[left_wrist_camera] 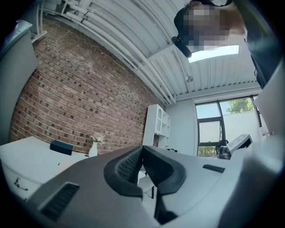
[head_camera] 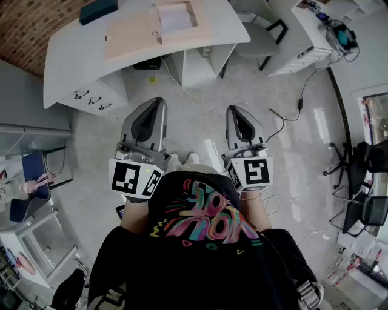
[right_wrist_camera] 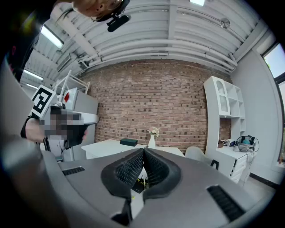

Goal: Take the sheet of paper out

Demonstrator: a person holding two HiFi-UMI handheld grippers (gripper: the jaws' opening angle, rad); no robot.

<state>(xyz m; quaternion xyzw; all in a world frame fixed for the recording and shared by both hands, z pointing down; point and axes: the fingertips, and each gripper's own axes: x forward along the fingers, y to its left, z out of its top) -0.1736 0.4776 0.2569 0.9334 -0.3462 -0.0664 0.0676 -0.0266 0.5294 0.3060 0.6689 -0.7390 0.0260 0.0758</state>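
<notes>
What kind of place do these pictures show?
Probably an office or studio workroom: a white desk with drawers, black swivel chairs to one side, and a brick wall with a white shelf unit beside it.

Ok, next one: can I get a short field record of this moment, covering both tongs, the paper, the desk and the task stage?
left tongs: shut, empty, pointing level
right tongs: shut, empty, pointing about level
person: standing back from the desk, open floor between
sheet of paper: lying on a light wooden board on the desk, untouched
also on desk: dark box, white vase with flowers
task stage: not yet begun
</notes>
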